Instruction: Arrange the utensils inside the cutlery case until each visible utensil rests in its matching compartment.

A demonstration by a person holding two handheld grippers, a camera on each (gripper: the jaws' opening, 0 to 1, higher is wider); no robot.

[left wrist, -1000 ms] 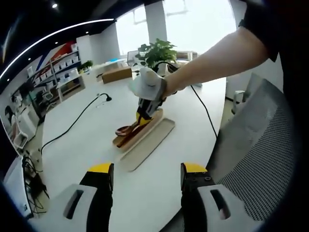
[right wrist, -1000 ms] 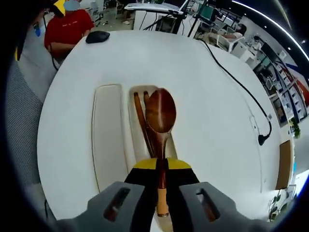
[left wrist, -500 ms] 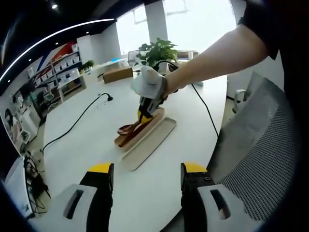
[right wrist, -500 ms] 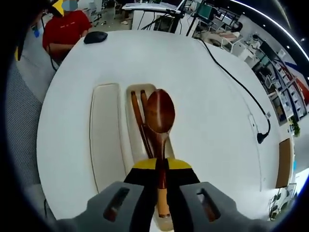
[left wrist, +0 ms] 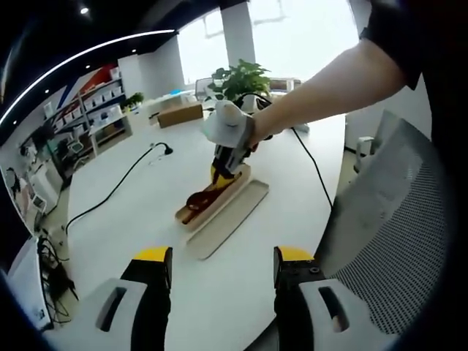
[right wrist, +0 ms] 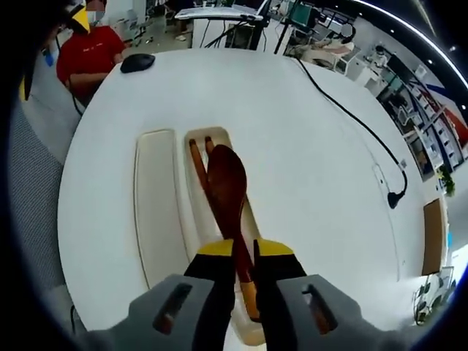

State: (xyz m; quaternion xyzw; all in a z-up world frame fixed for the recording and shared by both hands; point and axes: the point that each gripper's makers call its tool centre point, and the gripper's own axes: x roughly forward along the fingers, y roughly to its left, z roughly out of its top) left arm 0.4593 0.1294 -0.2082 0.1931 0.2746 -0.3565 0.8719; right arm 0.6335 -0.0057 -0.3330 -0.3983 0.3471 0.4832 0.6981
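Observation:
A dark wooden spoon (right wrist: pixel 225 186) lies in the right compartment of the beige cutlery case (right wrist: pixel 157 219), on top of two brown chopsticks (right wrist: pixel 194 156). My right gripper (right wrist: pixel 244 256) is slightly open, its jaws either side of the spoon's handle, which runs slanted between them. The case's left compartment is empty. In the left gripper view the case (left wrist: pixel 232 213) lies mid-table, with the right gripper (left wrist: pixel 225 162) held by a gloved hand at its far end and the spoon (left wrist: pixel 199 198) low in it. My left gripper (left wrist: pixel 223 265) hangs open near the table's edge, holding nothing.
A black mouse (right wrist: pixel 137 63) lies at the far table edge, by a person in a red shirt (right wrist: pixel 91 50). Black cables (right wrist: pixel 349 117) (left wrist: pixel 115 184) cross the white table. A mesh chair (left wrist: pixel 391 219) stands at the right, a potted plant (left wrist: pixel 238 77) at the far end.
The right gripper has lowered the spoon into the compartment onto the chopsticks, and its jaws have eased off the handle, which now lies slanted. The left gripper has stayed put.

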